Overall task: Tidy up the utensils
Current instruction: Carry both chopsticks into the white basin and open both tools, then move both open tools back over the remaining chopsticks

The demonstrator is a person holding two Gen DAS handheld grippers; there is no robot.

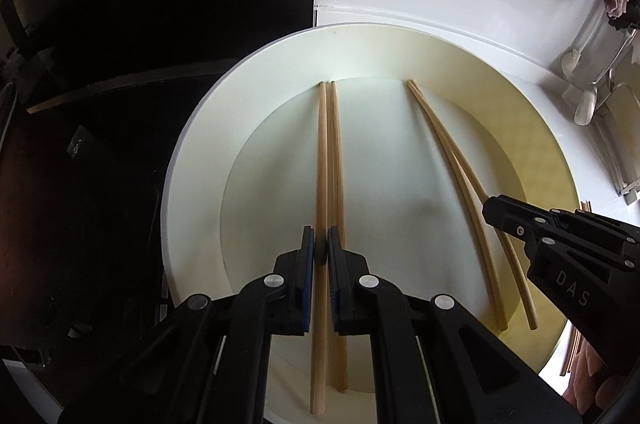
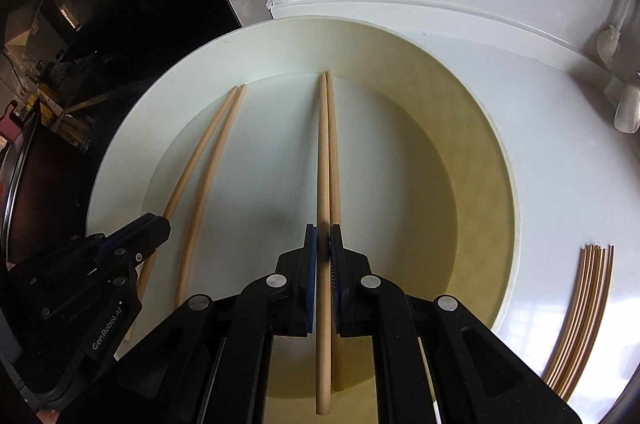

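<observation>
A large round cream-white plate (image 1: pixel 192 160) is seen on a glossy white counter (image 2: pixel 560 164), its far rim close to the white wall. Two pairs of light wooden chopsticks lie on the plate's flat centre, their far tips at the foot of the raised rim.

The left gripper (image 1: pixel 321 244) is pointed steeply down over the left pair of chopsticks (image 1: pixel 332 160). Its black fingers with blue pads are drawn nearly together, and one chopstick of the pair is seen in the narrow gap; whether the pads press on it cannot be told.

The right gripper (image 2: pixel 323 244) is placed likewise over the right pair of chopsticks (image 2: pixel 329 160), its pads nearly together with one stick between them; again the grip cannot be confirmed.

A bundle of further wooden chopsticks (image 2: pixel 580 320) is laid on the counter, just right of the plate.
</observation>
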